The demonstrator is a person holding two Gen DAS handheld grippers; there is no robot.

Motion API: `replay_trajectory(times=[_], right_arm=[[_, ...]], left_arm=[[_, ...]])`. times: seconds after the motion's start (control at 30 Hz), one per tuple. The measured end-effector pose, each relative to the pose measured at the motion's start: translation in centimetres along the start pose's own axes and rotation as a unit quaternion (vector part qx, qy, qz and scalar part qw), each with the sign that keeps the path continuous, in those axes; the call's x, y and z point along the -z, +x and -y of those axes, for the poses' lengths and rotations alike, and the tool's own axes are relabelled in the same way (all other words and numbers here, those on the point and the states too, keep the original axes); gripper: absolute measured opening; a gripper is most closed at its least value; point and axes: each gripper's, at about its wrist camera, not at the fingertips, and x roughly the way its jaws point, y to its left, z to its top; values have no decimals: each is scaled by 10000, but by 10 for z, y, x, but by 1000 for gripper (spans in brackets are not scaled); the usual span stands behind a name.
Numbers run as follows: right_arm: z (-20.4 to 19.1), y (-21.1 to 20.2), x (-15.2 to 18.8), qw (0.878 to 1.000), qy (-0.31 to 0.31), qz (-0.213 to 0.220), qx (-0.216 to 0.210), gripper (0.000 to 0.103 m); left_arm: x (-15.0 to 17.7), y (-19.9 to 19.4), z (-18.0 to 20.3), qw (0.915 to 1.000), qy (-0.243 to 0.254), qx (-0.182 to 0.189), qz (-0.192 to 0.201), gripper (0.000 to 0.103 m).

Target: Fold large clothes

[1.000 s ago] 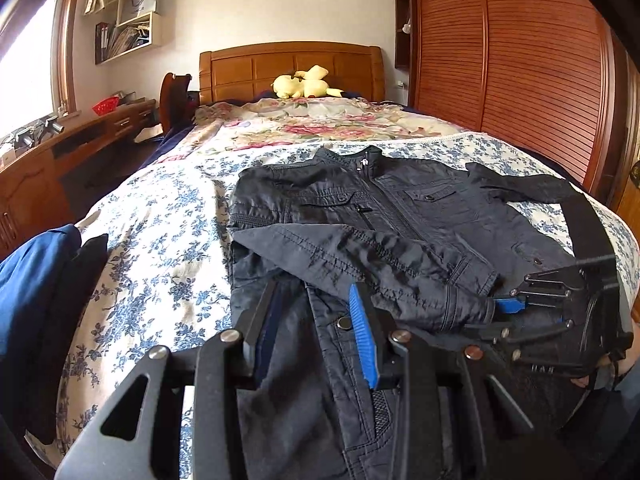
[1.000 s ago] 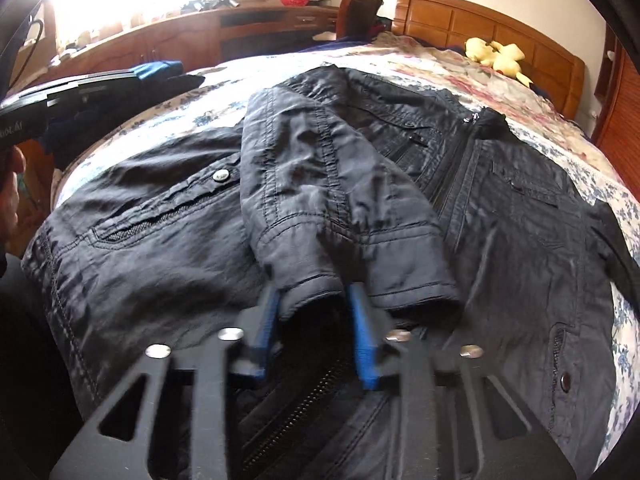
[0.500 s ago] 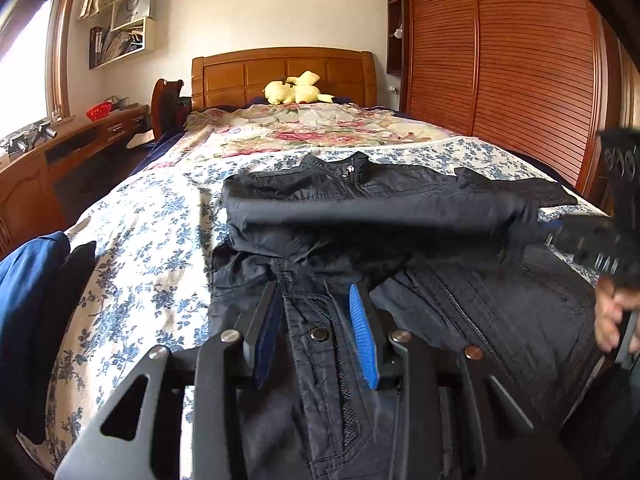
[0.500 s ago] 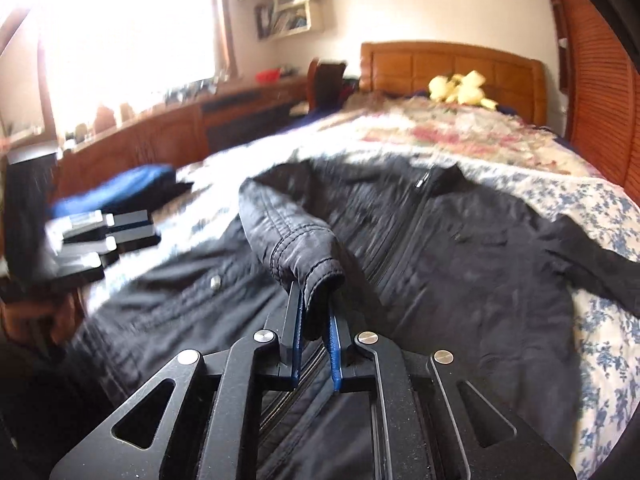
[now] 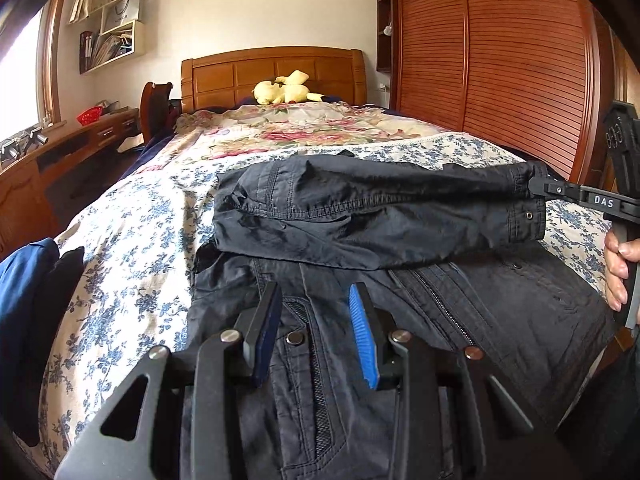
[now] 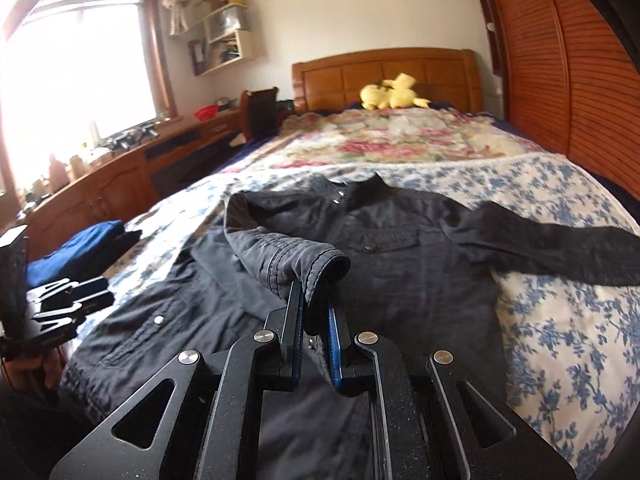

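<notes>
A dark jacket (image 5: 460, 304) lies front up on the floral bedspread (image 5: 132, 240). My right gripper (image 6: 314, 308) is shut on the cuff (image 6: 320, 268) of one sleeve (image 5: 380, 216) and holds it raised and stretched across the jacket's chest. In the left wrist view that gripper (image 5: 538, 189) shows at the right edge, gripping the cuff. My left gripper (image 5: 316, 320) is open and empty, low over the jacket's hem near the snap buttons. The other sleeve (image 6: 560, 248) lies spread out to the right on the bed.
A blue and a black folded garment (image 5: 28, 292) sit at the bed's left edge. A yellow plush toy (image 5: 286, 88) lies by the wooden headboard (image 5: 272, 72). A desk (image 6: 120, 176) runs along the left, a slatted wardrobe (image 5: 500, 60) along the right.
My right gripper shut on the sleeve cuff and lifted it, pulling the sleeve taut across the jacket to the right. My left gripper stayed open over the hem.
</notes>
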Motion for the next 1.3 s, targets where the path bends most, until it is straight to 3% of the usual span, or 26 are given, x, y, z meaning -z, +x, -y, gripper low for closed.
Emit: replay_trajectory(times=[0.23,0.4,0.47,0.57,0.6,0.8,1.03,1.1,1.23,1.3], right_arm=[[26,19,14,9971,65,-355,677,9],[46,20,18,9877,120,-318,1527,26],[48,15,18,9860,57,-220,1654,38],[48,14,18,9856,-44,-210,1679,55],[47,17,20,9860,-64,-294,1641,57],[47,51,34,9886,1,-1064,1063,57],[52,75,53,9830,58,-1615,871,57],[53,76,53,9832,99,-1624,828,56],[47,74,52,9846,-18,-1593,715,9],[42,70,51,9856,-112,-1557,649,6]], left_arm=[[-2,2,7,10000,47,-10,40,33],[-2,3,10,10000,84,19,42,33],[-2,3,12,9999,117,23,44,33],[-2,3,16,9999,141,40,43,33],[-2,3,16,9999,144,45,47,33],[-2,3,22,9998,191,92,31,33],[-1,4,30,9995,271,148,16,33],[-1,3,30,9995,277,155,24,33],[-1,4,32,9995,274,147,7,33],[-1,5,32,9995,271,143,-1,33]])
